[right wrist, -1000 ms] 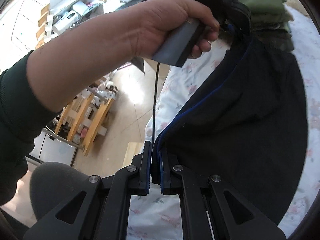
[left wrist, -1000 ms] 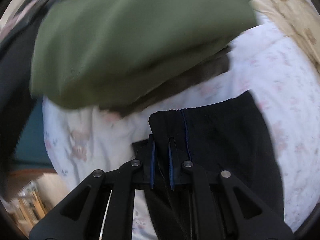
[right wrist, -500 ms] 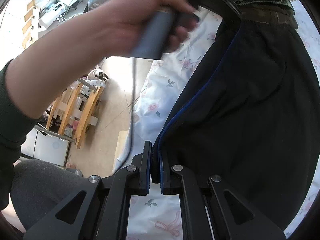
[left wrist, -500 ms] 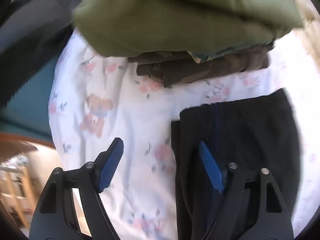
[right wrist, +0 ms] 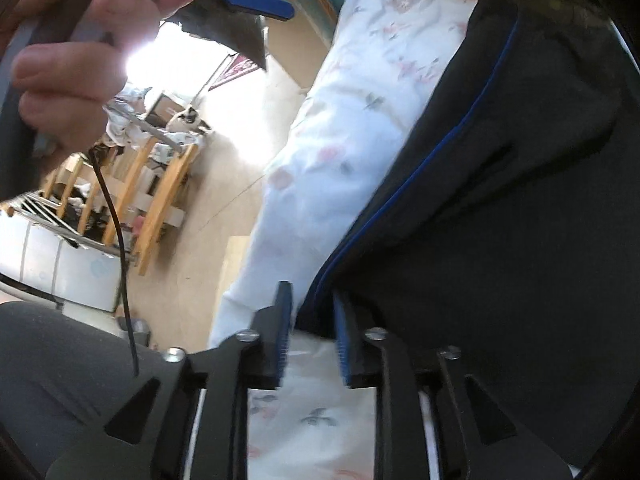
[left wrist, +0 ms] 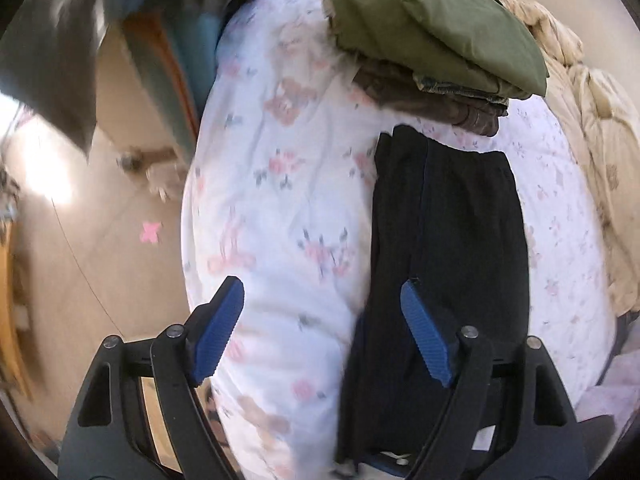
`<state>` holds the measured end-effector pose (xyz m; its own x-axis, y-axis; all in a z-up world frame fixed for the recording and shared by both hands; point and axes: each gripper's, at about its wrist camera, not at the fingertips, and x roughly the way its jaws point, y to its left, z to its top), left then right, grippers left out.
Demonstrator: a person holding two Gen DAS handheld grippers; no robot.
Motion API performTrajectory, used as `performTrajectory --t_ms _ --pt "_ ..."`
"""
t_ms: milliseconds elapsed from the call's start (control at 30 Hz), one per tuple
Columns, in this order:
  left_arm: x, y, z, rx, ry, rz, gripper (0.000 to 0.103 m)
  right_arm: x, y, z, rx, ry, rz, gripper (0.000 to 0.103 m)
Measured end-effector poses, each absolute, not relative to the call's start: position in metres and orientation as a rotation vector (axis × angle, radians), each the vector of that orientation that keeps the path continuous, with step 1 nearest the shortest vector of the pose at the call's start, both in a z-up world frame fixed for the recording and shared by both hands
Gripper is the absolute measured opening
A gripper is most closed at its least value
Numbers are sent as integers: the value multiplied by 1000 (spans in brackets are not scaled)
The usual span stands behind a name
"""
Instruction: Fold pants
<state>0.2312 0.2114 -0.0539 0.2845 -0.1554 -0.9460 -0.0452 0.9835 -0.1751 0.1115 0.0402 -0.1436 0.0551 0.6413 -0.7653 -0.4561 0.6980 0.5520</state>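
Since 1 s ago: left gripper [left wrist: 322, 330] let go of pants [left wrist: 452, 248], now wide apart, empty, hovering above bedsheet [left wrist: 280, 200] w/ one pad over the fabric's left edge. Right gripper [right wrist: 312, 328] loosened too; pads [right wrist: 283, 328] part-spread, blue-piped hem between them, contact unclear, prob. released.

Pants lying folded lengthwise on sheet, just below stack of folded clothes [left wrist: 440, 36].

Risks: snagging hem on withdrawal, dragging layers askew; edges look slightly offset already, so next fold could go crooked; near bed edge, could slide off.

Count: 1 pants, 2 grippers, 1 stack (approx. 3 garments), 1 hand [right wrist: 76, 52] in right view.
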Motion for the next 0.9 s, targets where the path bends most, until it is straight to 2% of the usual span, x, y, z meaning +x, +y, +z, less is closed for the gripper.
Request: performTrajectory --t_ms 67,133,333,533,700,800,900 --pt "222 210 -54 -179 1289 -49 78 103 37 -138 244 1263 886 46" --pt "217 206 -57 -157 1300 -36 78 94 32 -129 288 1252 942 55" --pt "196 191 -68 -136 1349 -26 78 72 -12 -98 246 1199 910 55" --pt "172 167 -97 -90 1437 -84 78 83 -133 -86 367 1154 682 55" --pt "147 161 -116 -211 1474 -108 78 113 -244 -113 620 1181 403 57" --pt "136 160 -133 -255 1497 -96 76 123 -268 -143 766 1231 360 58" --pt "128 150 -142 -247 1497 -113 75 128 -262 -167 762 1304 372 59"
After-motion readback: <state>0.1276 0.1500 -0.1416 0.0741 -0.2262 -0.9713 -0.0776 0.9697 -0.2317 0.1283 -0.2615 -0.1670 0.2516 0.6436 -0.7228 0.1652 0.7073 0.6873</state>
